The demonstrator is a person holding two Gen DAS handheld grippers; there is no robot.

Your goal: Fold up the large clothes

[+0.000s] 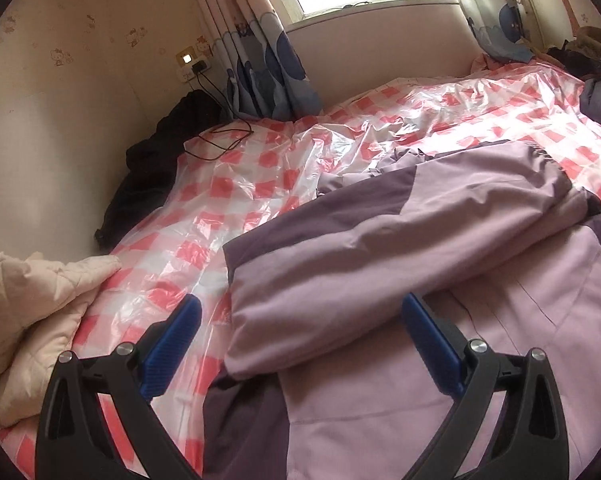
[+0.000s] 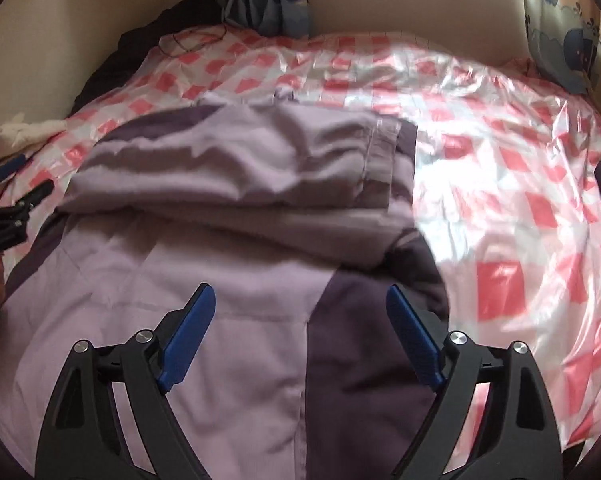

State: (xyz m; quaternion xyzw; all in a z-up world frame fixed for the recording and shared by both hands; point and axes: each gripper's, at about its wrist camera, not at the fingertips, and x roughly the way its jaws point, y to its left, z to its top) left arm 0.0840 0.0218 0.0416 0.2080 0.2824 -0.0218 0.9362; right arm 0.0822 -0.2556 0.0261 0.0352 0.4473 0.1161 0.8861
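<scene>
Both claws gape, holding nothing: left gripper (image 1: 300,316) over the folded-in sleeve (image 1: 380,232), right gripper (image 2: 300,304) over the lilac jacket (image 2: 204,320) on the checkered plastic sheet (image 2: 520,208). Best next: pinch the near hem at matching corners, fold evenly toward the collar.

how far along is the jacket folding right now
Done: a sleeve already lies folded across the body of the purple jacket, which lies on the checked bed cover. In hand: nothing; the left gripper and right gripper are both open above the cloth. Left: the lower body is not yet folded up; the other sleeve's state is unclear.
</scene>
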